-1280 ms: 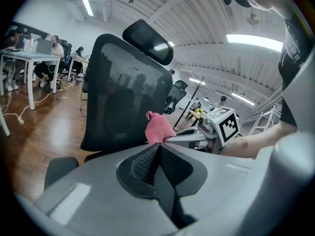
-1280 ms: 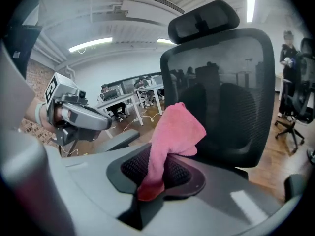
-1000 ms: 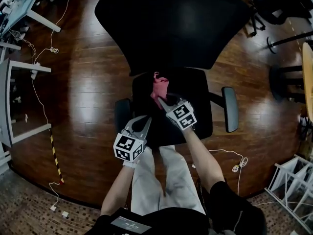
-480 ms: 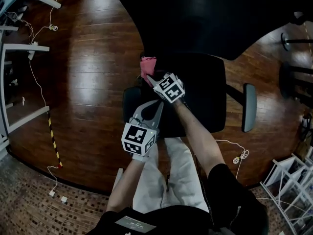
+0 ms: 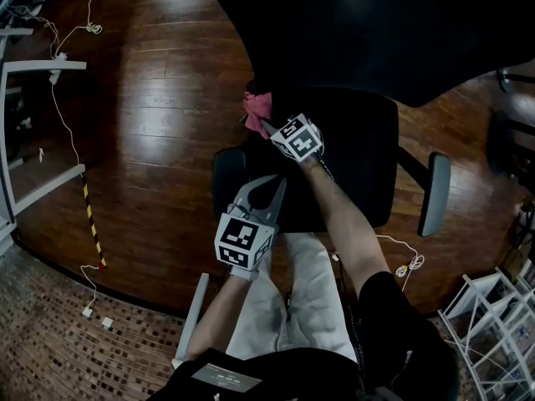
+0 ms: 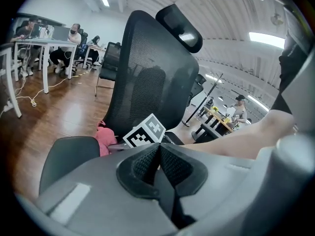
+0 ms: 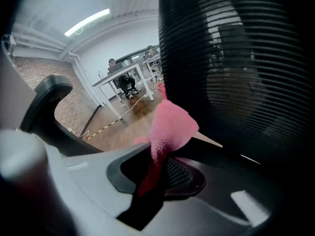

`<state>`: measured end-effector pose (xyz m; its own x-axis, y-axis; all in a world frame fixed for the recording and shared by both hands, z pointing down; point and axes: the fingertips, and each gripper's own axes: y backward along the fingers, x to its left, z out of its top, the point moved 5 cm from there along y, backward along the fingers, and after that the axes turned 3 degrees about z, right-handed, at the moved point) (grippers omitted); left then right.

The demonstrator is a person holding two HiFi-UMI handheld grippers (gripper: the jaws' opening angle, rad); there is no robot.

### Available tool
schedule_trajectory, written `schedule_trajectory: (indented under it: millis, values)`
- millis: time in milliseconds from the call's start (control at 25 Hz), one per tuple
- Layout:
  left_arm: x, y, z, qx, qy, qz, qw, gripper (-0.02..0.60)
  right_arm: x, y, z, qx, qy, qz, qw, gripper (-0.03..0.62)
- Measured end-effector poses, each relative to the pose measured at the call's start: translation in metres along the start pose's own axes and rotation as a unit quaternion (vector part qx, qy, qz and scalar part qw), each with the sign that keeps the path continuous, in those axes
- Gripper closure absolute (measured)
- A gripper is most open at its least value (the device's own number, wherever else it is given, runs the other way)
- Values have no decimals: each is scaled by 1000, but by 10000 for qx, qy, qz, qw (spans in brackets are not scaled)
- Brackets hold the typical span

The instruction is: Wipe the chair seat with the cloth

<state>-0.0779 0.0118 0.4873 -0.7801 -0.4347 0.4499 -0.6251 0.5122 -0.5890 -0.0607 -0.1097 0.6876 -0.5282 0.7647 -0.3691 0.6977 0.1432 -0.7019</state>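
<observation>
While the right gripper point(image 5: 266, 125) pinches the pink cloth point(image 5: 256, 104) at the chair seat's point(image 5: 359, 170) rear-left corner, most seat lies rightward; left gripper point(image 5: 272, 186), jaws together, empty, sits at seat front.

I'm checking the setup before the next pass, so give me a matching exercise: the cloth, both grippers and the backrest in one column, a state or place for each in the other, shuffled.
Things:
1. cloth
2. left gripper
3. right gripper
4. backrest

States or places:
A. black mesh, upright behind the chair seat
B. jaws shut, nothing between them
C. pink, pinched at the seat's back corner
D. jaws shut on the cloth

Pairs: 1-C, 2-B, 3-D, 4-A.
</observation>
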Motion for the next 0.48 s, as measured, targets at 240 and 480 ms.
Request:
schedule_trajectory:
  millis: [240, 480]
  values:
    - [-10, -13, -4, 83, -35, -73, 9999, 592, -44, 29, -27, 185, -142, -432, 9988, 530]
    - [-31, -30, -3, 163, -112, -164, 9997, 592, -94, 76, -68, 298, -477, -855, 9948, 530]
